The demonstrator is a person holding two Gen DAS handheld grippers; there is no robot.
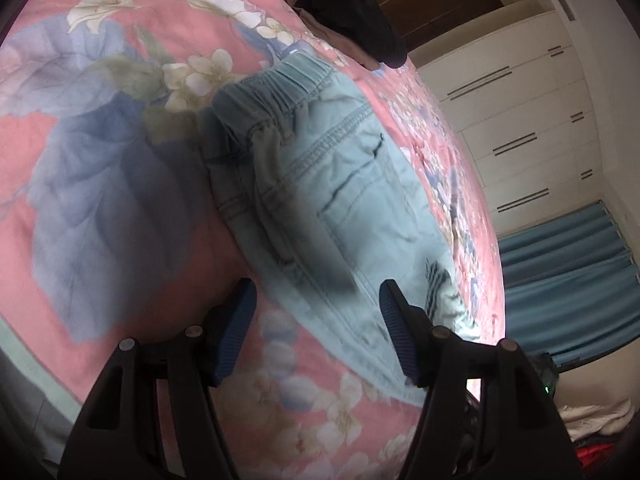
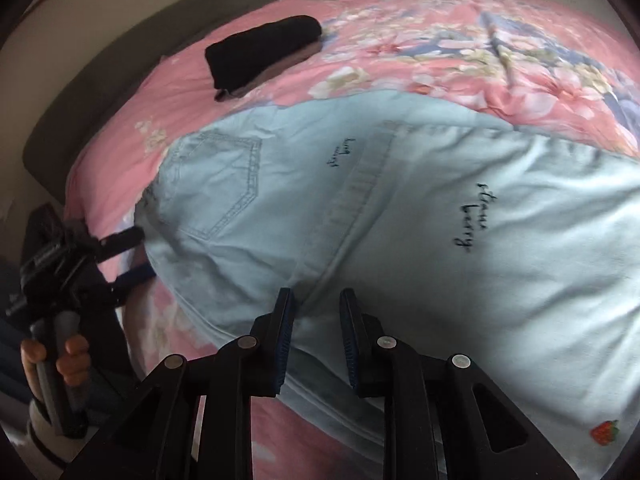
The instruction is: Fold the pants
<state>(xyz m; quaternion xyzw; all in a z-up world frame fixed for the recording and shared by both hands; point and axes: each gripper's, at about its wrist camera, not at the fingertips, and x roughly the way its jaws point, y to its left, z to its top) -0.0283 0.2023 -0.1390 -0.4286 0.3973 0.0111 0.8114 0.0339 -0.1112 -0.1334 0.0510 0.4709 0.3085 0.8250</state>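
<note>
Left wrist view: left gripper (image 1: 316, 300) w/ jaws spread wide, nothing between the pads, hanging over the light blue pants (image 1: 336, 184), which lie on the pink floral bedspread (image 1: 100, 160), waistband toward the dark folded clothes (image 1: 348, 8). Right wrist view: right gripper (image 2: 316, 312) w/ jaws nearly together, just over the pants' near edge; can't tell if fabric is pinched.

Pale blue pants (image 2: 400, 208) on pink floral bedspread (image 1: 120, 140); black folded garment (image 2: 260, 50).
</note>
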